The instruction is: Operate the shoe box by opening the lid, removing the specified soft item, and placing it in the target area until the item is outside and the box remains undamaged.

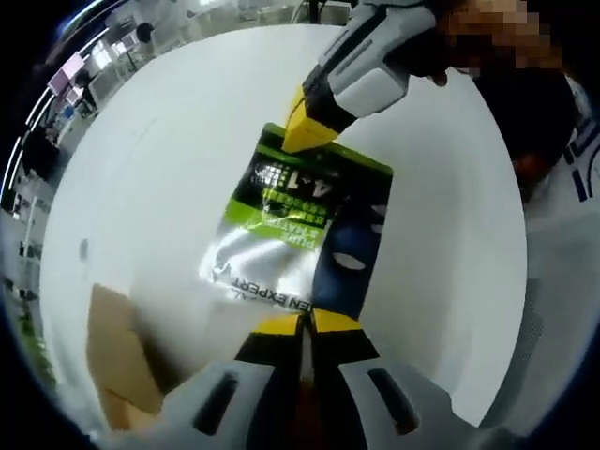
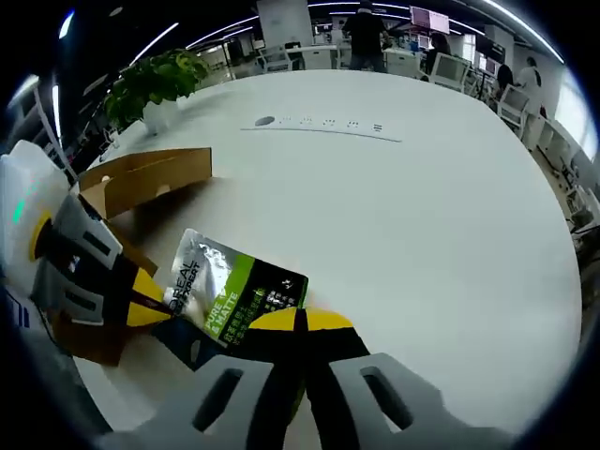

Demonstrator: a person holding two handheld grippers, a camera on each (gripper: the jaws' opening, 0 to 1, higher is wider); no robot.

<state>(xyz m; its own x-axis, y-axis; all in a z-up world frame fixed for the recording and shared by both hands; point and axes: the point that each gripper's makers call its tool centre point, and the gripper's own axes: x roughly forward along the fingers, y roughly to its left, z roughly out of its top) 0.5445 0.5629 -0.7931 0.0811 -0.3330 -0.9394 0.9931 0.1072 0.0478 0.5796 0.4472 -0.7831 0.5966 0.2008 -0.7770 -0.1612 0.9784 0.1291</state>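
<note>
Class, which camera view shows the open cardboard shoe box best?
The right gripper view: the shoe box shows its open top and front wall beyond the green packet. The left gripper view catches one brown corner beside the left gripper.

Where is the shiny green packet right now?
The green packet hangs above the white table, pinched at opposite ends by the left gripper and right gripper, beside the cardboard box.

Box (image 2: 141,178) + plant (image 2: 155,80) block left; table (image 2: 422,244) open rt.
</note>
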